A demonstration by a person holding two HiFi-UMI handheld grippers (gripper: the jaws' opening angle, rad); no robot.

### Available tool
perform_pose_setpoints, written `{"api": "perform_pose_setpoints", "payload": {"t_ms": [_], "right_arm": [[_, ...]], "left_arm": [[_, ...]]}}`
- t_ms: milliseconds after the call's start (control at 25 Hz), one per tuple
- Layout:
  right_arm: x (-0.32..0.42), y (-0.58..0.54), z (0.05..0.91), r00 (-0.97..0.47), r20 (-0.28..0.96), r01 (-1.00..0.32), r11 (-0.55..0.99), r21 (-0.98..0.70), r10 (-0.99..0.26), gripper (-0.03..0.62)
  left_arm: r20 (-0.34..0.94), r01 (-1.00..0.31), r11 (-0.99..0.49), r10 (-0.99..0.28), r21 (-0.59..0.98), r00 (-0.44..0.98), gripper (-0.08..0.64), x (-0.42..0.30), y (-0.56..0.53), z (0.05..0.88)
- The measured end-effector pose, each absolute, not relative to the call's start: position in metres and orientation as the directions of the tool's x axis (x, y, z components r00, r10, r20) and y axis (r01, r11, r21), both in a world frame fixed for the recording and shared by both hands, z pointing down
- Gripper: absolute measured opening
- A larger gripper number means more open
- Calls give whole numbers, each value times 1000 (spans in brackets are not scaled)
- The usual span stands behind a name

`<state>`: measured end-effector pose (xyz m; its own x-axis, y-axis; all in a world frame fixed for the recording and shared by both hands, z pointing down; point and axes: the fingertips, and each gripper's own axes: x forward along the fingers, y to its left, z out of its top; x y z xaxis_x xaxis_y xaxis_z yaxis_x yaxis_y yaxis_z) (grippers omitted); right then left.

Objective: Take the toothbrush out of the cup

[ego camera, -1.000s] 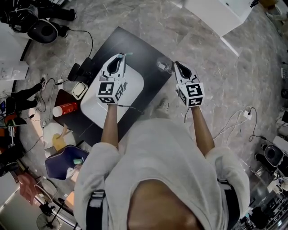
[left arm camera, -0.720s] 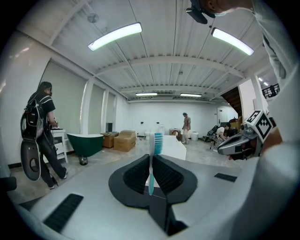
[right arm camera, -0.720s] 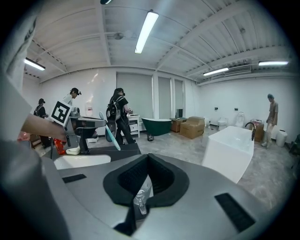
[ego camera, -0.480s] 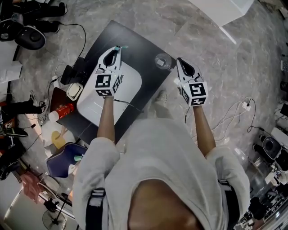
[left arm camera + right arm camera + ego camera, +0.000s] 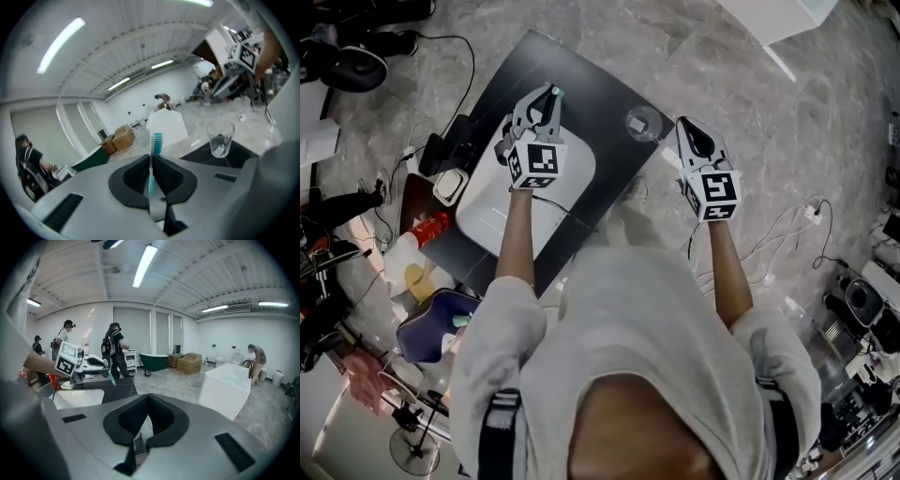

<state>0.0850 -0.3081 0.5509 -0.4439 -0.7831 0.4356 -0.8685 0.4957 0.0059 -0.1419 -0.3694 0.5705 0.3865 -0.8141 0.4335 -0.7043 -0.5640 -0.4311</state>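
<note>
A dark table [image 5: 591,98] is standing on the grey floor [image 5: 769,122] — a white basin [image 5: 483,211] is sitting on it, a glass cup [image 5: 639,123] (upright) standing apart.

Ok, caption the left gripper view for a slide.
Left tongs shut on the teal toothbrush, bristles up; glass cup stands apart on the counter.

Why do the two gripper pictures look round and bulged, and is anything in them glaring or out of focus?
Left gripper view: a wide-angle lens bends the ceiling lines and blacks out the corners; the toothbrush between the jaws and the glass cup both read clearly. Right gripper view: same bulge and dark corners; the ceiling light strip glares plain white. Head view: even light, far less bending, no hard shadows.
</note>
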Motion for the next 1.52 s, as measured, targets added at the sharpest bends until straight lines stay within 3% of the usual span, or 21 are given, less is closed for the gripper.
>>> {"api": "perform_pose_setpoints", "payload": {"t_ms": [200,400,560,1520], "right_arm": [[91,-308,560,-439,453,-868,496,8,-776,12],[92,-309,561,-439,456,-867,498,10,-774,12],[95,-308,565,-439,466,-865,501,11,-768,12],[110,-309,601,-402,541,-880,474,-7,-739,12]], "left_arm": [[535,-380,-650,-759,-658,372,43,-111,-363,602],[593,-134,-657,-736,-742,327,43,-94,-361,624],[625,-9,-656,-724,-755,292,43,-88,-359,646],[694,66,-718,-641,-693,328,54,-69,-360,731]]}}
